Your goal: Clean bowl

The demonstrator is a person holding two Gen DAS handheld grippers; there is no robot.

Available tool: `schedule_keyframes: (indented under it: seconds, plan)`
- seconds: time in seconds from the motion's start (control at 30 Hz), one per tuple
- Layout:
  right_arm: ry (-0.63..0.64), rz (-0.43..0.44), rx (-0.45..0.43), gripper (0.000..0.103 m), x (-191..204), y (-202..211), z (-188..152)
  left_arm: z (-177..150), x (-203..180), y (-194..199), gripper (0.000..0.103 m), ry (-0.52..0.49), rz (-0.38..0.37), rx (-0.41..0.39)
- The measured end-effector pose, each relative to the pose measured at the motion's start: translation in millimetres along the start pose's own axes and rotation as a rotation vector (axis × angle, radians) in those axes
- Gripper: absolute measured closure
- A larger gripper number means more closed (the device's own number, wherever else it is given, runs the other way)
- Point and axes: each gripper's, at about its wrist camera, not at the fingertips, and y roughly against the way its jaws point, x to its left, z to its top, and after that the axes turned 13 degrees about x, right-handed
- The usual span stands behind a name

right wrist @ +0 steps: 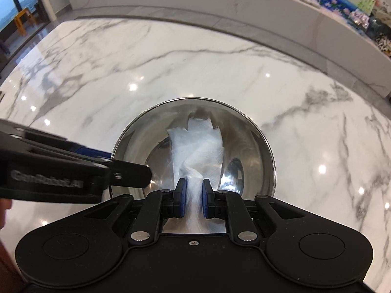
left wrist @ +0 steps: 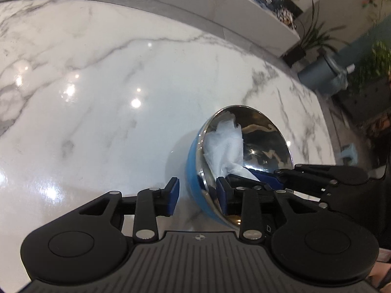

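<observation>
Right fingers (right wrist: 194, 190) pinch the paper towel (right wrist: 198, 146) low-centre inside the bowl (right wrist: 266, 146). Left fingers (left wrist: 198, 196) straddle its rim, spread; re-clamp before scrubbing firmly.

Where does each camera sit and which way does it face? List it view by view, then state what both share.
Left wrist: on the left gripper, looking steeply down at the rim of the bowl; its own open fingers straddle that rim.
Right wrist: on the right gripper, looking down into the bowl; its own fingers are shut on the paper towel.
Shared: bowl, paper towel, marble counter, and each view catches the other gripper.
</observation>
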Motion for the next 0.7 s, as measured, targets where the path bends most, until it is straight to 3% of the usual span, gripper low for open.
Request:
schedule_keyframes:
  seconds: [0.1,0.17,0.33,0.53,0.7]
  plan:
    - [0.049,-0.007,0.017,0.092,7.6,1.5,-5.3,-4.0,-11.4,-0.1,0.085,-0.069,0.079,0.005]
    - [0.079,-0.023,0.023,0.092,12.4,1.8,-7.6,-5.0,-16.2,-1.1,0.087,-0.103,0.113,0.005]
    - [0.126,-0.079,0.043,0.092,19.8,3.6,-13.0,-6.8,-16.0,-2.2,0.088,-0.120,0.107,0.023]
    - [0.157,-0.205,0.078,0.092,21.8,6.3,-9.4,-7.0,-16.8,-2.6,0.089,-0.144,0.132,0.033]
    - [0.112,-0.216,0.057,0.092,14.4,2.9,-7.4,-6.8,-16.9,-3.3,0.087,-0.154,0.109,0.034]
